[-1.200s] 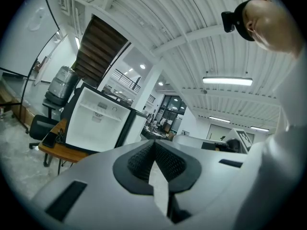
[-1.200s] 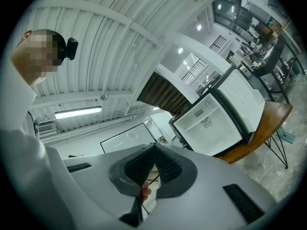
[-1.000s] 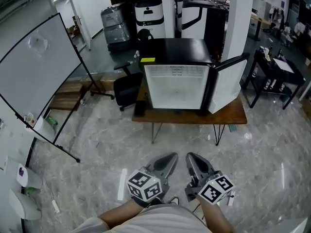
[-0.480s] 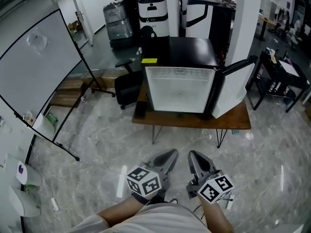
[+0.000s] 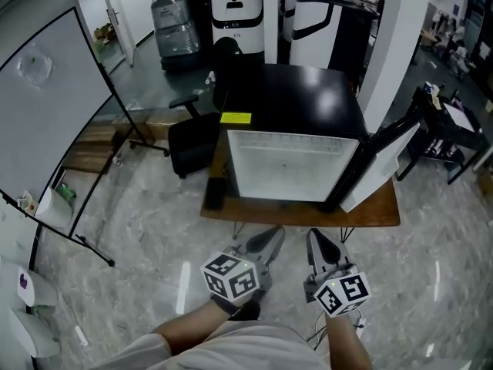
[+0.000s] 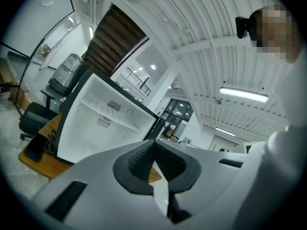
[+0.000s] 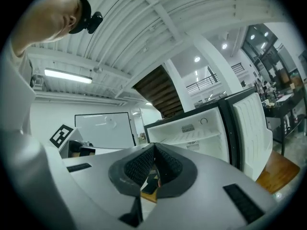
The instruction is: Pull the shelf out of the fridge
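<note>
A black mini fridge (image 5: 293,99) stands on a wooden table (image 5: 377,210), its door (image 5: 385,168) swung open to the right. Its white inside (image 5: 289,168) faces me. A thin white shelf (image 6: 110,115) crosses the inside in the left gripper view and shows as the shelf (image 7: 192,137) in the right gripper view. My left gripper (image 5: 273,233) and right gripper (image 5: 314,236) are held side by side, short of the table's front edge and well away from the fridge. Both are shut with nothing between the jaws, as the left gripper (image 6: 152,145) and right gripper (image 7: 154,150) show close up.
A whiteboard on a stand (image 5: 46,106) fills the left. A black office chair (image 5: 189,141) sits left of the table, a dark flat object (image 5: 214,191) lies on the table beside the fridge. A white pillar (image 5: 381,45) and a black side table (image 5: 454,129) stand at the right.
The fridge and table have come closer and larger in the head view. Both grippers stay shut, side by side, and now reach nearer the table's front edge.
</note>
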`<act>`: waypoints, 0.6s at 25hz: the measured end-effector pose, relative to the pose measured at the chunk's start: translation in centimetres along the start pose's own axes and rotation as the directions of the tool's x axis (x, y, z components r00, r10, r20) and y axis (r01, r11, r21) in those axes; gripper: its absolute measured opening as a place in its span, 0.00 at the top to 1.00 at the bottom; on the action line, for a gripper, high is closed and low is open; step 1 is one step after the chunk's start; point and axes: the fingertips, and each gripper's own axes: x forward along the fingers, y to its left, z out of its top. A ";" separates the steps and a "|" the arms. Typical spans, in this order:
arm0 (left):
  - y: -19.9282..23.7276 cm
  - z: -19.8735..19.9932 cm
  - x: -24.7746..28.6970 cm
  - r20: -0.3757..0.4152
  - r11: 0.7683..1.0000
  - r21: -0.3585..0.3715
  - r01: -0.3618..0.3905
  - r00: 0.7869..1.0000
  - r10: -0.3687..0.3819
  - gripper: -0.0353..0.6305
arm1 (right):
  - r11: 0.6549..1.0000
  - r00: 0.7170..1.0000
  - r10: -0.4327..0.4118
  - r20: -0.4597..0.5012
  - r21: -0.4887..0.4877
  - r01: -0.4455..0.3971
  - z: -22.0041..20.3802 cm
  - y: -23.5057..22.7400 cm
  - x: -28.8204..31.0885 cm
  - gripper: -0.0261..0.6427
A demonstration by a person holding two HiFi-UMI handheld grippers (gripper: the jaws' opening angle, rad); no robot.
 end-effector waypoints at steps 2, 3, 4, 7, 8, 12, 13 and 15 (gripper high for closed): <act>2.2 1.2 1.7 -0.003 1.000 -0.013 0.005 1.000 -0.005 0.94 | 0.999 1.000 -0.026 -0.001 -0.048 0.026 0.3 -1.1 2.6 0.93; 3.2 1.8 2.5 -0.001 1.000 -0.021 0.009 1.000 -0.009 0.94 | 0.996 0.999 -0.039 -0.002 -0.080 0.039 0.4 -1.7 3.8 0.93; 4.2 2.4 3.4 0.001 0.999 -0.030 0.014 1.000 -0.014 0.94 | 0.992 0.999 -0.053 -0.002 -0.118 0.053 0.5 -2.3 4.9 0.93; 7.0 3.5 5.6 0.018 0.998 -0.065 0.022 1.000 -0.021 0.94 | 0.956 0.994 -0.106 -0.009 -0.276 0.100 0.5 -4.0 7.4 0.93; 8.0 3.7 6.1 0.027 0.996 -0.086 0.019 0.999 -0.017 0.94 | 0.935 0.992 -0.125 -0.012 -0.335 0.114 0.5 -4.6 8.1 0.93; 10.8 4.4 7.9 0.051 0.983 -0.186 0.004 0.999 0.006 0.94 | 0.854 0.983 -0.179 -0.030 -0.501 0.140 0.5 -6.7 10.5 0.92; 11.2 4.4 8.3 0.051 0.979 -0.202 0.002 0.999 0.008 0.94 | 0.844 0.983 -0.182 -0.036 -0.519 0.137 0.5 -7.2 11.2 0.92; 12.0 4.3 9.0 0.055 0.972 -0.233 -0.001 0.998 0.014 0.94 | 0.831 0.982 -0.180 -0.054 -0.542 0.122 0.2 -8.1 12.4 0.92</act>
